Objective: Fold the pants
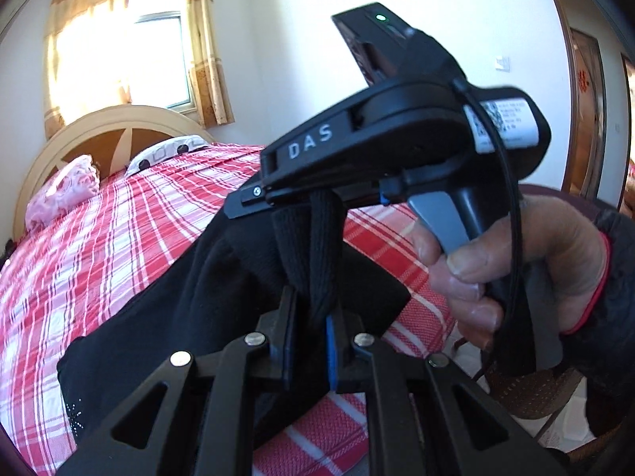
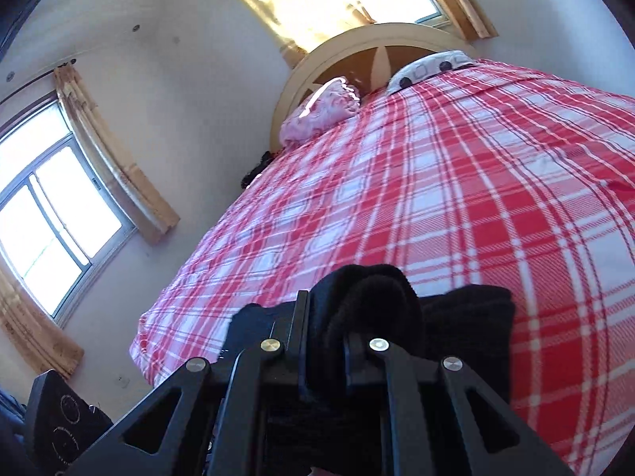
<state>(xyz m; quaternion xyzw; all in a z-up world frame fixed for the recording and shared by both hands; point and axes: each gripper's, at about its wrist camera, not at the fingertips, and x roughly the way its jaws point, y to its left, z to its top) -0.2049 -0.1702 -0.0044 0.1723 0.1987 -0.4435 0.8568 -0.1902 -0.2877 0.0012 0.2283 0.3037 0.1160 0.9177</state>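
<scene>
Black pants [image 1: 166, 317] hang over the red plaid bed [image 1: 119, 238]. My left gripper [image 1: 311, 317] is shut on a bunched edge of the pants, held above the bed. My right gripper [image 1: 317, 198] shows in the left wrist view just beyond it, held by a hand [image 1: 496, 269], shut on the same strip of fabric. In the right wrist view my right gripper [image 2: 325, 317] is shut on a thick bunch of the pants [image 2: 373, 297], with more black cloth to the right.
The bed [image 2: 476, 198] fills the view, with a pink pillow [image 1: 63, 190], a patterned pillow [image 1: 166, 154] and a cream headboard [image 1: 119, 119] at the far end. Curtained windows [image 2: 51, 230] are behind. A wicker chair [image 1: 535, 396] stands at the right.
</scene>
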